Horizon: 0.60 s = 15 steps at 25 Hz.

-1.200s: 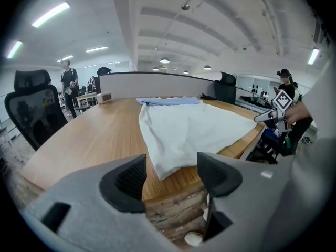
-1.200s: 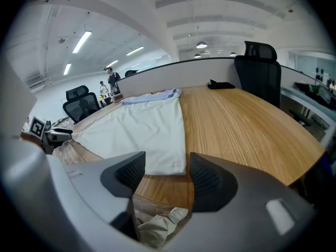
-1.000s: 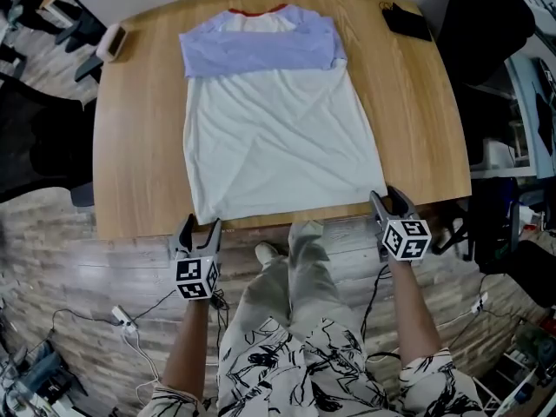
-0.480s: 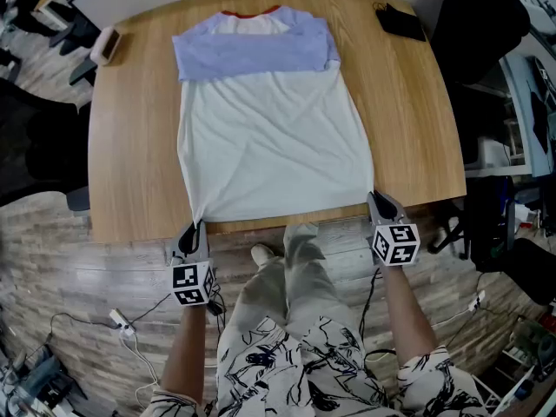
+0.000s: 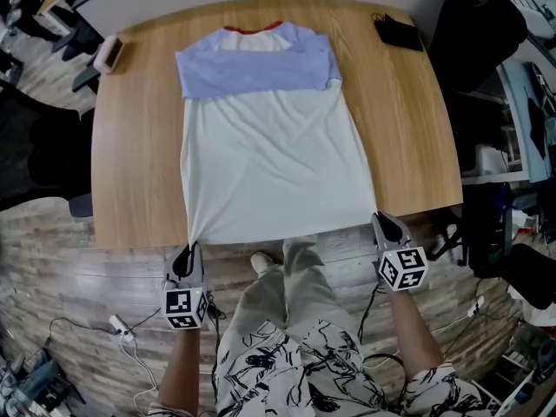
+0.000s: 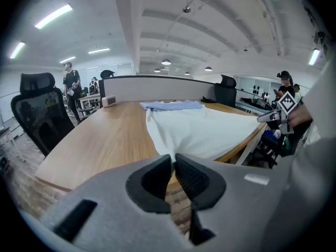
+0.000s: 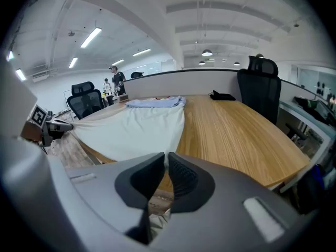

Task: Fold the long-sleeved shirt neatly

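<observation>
Pinching tight on white cloth, the left gripper has its two dark pads together on the near left corner of the hem, with a thin fold of fabric caught between them. The right gripper has just been closing its jaws, and they grip the near right corner the same way. From both corners the shirt runs taut away from the person, flat on the wooden table, its red collar at the far side and the blue sleeves folded across the chest. The hem is drawn just past the near edge of the table, where the grippers hang apart at its two ends. A dark pouch and a small pale device sit at the far corners, well clear of the cloth.

To my eye the bottom-up fold is beginning. Next, both corners should rise together, travel evenly toward the collar, and land square on the sleeve band without slackening one side.
</observation>
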Motion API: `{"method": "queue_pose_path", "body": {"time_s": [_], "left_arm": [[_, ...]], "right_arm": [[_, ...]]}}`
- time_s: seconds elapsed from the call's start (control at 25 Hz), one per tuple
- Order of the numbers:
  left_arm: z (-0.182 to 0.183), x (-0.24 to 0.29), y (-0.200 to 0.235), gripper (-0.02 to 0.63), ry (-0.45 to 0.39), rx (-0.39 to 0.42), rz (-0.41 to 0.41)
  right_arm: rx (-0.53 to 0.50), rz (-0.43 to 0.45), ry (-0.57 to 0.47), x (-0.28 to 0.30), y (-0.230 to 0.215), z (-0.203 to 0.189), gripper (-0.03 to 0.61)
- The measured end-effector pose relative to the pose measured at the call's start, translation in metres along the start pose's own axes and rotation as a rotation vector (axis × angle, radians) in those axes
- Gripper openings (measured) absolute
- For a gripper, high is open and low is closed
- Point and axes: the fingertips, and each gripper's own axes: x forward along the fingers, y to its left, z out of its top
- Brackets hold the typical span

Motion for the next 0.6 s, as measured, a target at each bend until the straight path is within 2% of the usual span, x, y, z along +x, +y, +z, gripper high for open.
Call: {"method": "queue_pose_path", "body": {"time_s": [0.32, 0.6], "left_arm": [[0.015, -0.02, -0.001, 0.028, -0.039, -0.005, -0.005], [0.069, -0.02, 0.008, 0.028, -0.128, -0.013, -0.021]], "right_arm": [[0.02, -0.003, -0.023, -0.018, 0.006, 0.006, 0.035], [0.03, 0.001, -0.105, -0.023, 0.006, 0.061, 0.034]]}}
